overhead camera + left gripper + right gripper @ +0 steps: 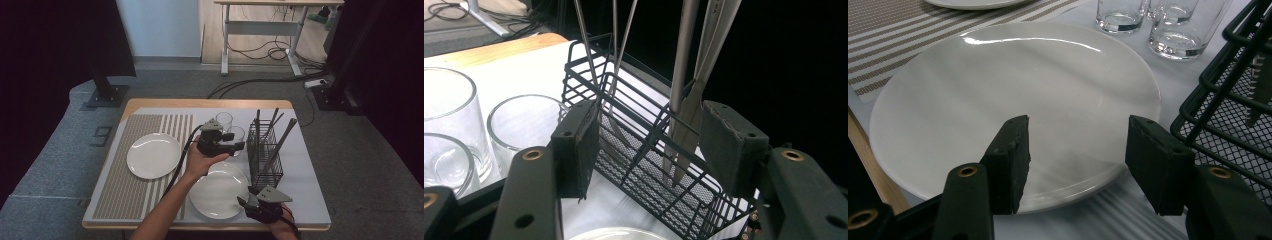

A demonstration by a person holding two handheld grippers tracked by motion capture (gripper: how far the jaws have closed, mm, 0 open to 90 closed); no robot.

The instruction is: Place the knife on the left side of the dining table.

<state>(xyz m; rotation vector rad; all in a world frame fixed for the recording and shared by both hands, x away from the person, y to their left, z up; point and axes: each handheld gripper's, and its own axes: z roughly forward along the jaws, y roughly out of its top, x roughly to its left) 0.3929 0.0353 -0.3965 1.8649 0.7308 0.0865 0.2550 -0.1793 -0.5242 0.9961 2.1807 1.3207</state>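
High view: my left gripper [239, 145] hangs open and empty beside the wire caddy [265, 152]; my right gripper [243, 202], open and empty, hovers at the near plate [215, 192] by the table's front edge.

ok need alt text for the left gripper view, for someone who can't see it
An open left tool points at a black wire cutlery basket holding upright metal utensils, nothing between its pads. Three empty glasses stand to the left on the white mat.
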